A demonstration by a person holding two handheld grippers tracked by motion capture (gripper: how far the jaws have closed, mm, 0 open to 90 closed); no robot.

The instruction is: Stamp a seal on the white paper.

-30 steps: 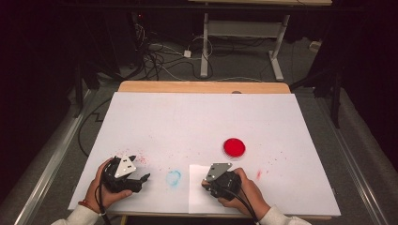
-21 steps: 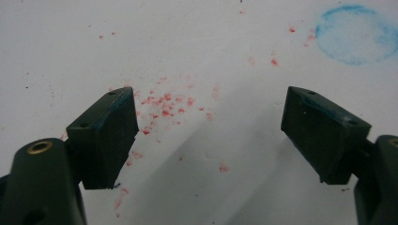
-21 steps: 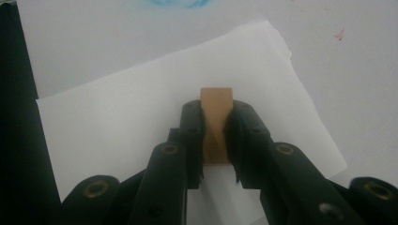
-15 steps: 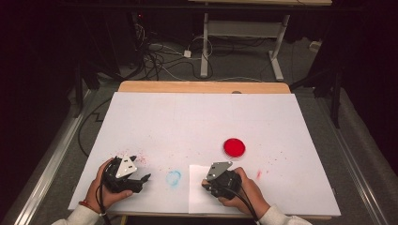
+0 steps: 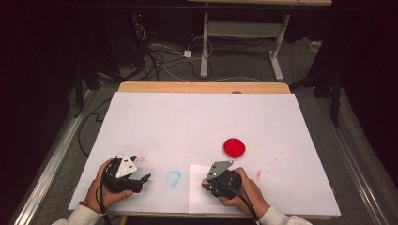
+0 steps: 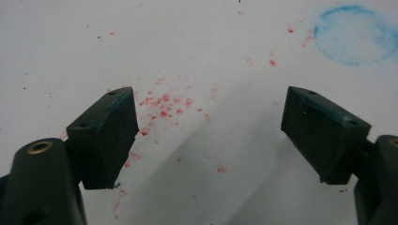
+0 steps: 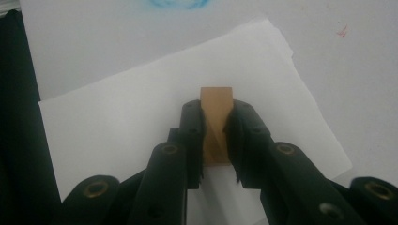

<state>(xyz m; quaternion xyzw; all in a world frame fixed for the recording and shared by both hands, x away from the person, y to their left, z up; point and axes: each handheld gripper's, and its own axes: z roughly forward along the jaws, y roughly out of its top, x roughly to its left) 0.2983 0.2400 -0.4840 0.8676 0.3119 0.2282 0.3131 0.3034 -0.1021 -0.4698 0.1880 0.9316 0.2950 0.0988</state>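
- Right gripper view: the right gripper (image 7: 216,140) is clamping a small brown block (image 7: 216,110), long axis along the jaws, hovering over the paper sheet (image 7: 117,122).
- The red ink pad (image 5: 234,147) is lying beyond that sheet, nearer this hand.
- The left gripper (image 6: 209,131) is gaping empty, left of the sheet.

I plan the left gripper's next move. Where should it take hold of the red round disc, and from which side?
The red round disc lies flat on the white table cover, so probably grip across its rim from straight above, jaws on opposite edges. Its low, round shape offers no better side. The left gripper is already open.
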